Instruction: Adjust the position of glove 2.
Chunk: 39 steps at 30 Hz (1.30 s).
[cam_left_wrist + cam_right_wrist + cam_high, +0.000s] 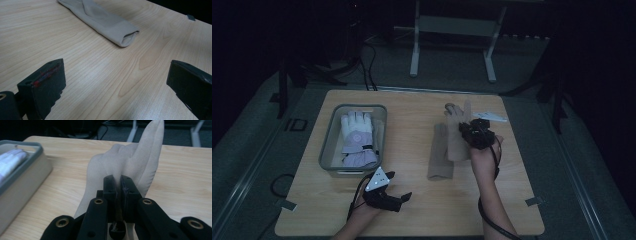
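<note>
A beige glove [455,131] lies on the right half of the wooden table [412,210], its fingers pointing away from me. My right gripper [472,132] is shut on this beige glove [130,160], pinching fabric between its closed jaws, with the right gripper [119,182] pointing toward the glove's raised fingers. A second beige glove [439,156] lies flat just left of it; its open cuff [125,37] faces my left gripper [115,72]. That left gripper [399,186] rests open near the table's front left, nothing between its jaws.
A grey bin [329,145] at the left holds a white and lilac glove [357,131]; the bin's wall [25,172] stands left of my right gripper. A white slip [490,117] lies at the far right. A metal stand [414,60] rises beyond the table.
</note>
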Tool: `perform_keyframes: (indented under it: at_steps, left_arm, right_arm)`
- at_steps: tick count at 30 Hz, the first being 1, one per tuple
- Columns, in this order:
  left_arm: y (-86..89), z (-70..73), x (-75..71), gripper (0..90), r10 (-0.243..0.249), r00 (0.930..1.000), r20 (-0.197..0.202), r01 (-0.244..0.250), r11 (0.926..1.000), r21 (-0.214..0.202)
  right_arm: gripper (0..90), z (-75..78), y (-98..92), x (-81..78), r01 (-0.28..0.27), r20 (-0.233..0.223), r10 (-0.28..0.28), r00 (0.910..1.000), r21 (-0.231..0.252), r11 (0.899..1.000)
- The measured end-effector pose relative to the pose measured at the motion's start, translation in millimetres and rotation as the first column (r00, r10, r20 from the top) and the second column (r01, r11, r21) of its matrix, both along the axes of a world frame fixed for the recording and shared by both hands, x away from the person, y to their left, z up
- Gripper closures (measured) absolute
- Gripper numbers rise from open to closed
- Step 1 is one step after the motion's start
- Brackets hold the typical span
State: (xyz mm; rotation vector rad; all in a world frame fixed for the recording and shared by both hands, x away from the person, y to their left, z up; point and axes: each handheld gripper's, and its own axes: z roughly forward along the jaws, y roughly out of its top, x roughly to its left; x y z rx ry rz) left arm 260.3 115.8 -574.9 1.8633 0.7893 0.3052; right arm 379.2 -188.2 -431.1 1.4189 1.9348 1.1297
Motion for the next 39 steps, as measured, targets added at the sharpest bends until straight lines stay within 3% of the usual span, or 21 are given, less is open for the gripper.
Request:
perform_keyframes:
  at_steps: [9, 15, 16, 17, 21, 25, 37, 39]
  left_arm:
    - [0.3, 0.1, -0.9, 2.5, -0.005, 1.0000, 0.003, 0.005, 1.0000, 0.000]
    - [0.1, 0.0, -0.9, 2.5, -0.008, 1.0000, -0.002, 0.008, 1.0000, -0.004]
    - [0.0, 0.0, -0.8, 2.5, -0.008, 1.0000, -0.003, 0.008, 1.0000, -0.004]
    - [0.0, 0.0, -0.8, 2.5, -0.008, 1.0000, -0.003, 0.008, 1.0000, -0.004]
    - [0.0, -0.1, -0.9, 2.5, -0.011, 0.9999, 0.000, 0.011, 0.9999, 0.000]
    - [-0.1, 0.0, -1.5, 2.5, -0.010, 0.9999, 0.003, 0.010, 0.9999, 0.000]
    - [-0.8, -0.1, -1.2, 2.5, -0.009, 1.0000, 0.001, 0.009, 1.0000, 0.004]
    - [-0.8, -0.1, -1.3, 2.5, -0.008, 1.0000, 0.002, 0.008, 1.0000, 0.004]
  right_arm:
    - [83.6, -17.0, 26.9, 10.3, -0.006, -0.024, 0.006, 0.9997, -0.015, 1.000]
    - [83.6, -41.3, 34.3, 17.7, 0.013, -0.072, -0.015, 0.9973, -0.029, 0.999]
    - [83.5, -54.7, 34.6, 23.6, 0.023, -0.122, -0.025, 0.9923, -0.017, 1.000]
    - [83.4, -60.4, 34.6, 24.3, 0.029, -0.136, -0.031, 0.9903, -0.015, 0.999]
    - [83.3, -74.4, 40.3, 22.0, 0.030, -0.157, -0.034, 0.9871, -0.031, 0.999]
    - [83.0, -81.1, 44.1, 20.8, 0.022, -0.181, -0.031, 0.9830, -0.053, 0.998]
    - [79.5, -99.0, 45.5, 17.2, 0.005, -0.231, -0.016, 0.9728, -0.049, 0.999]
    - [76.7, -103.1, 46.4, 17.1, -0.005, -0.240, -0.012, 0.9707, -0.073, 0.997]
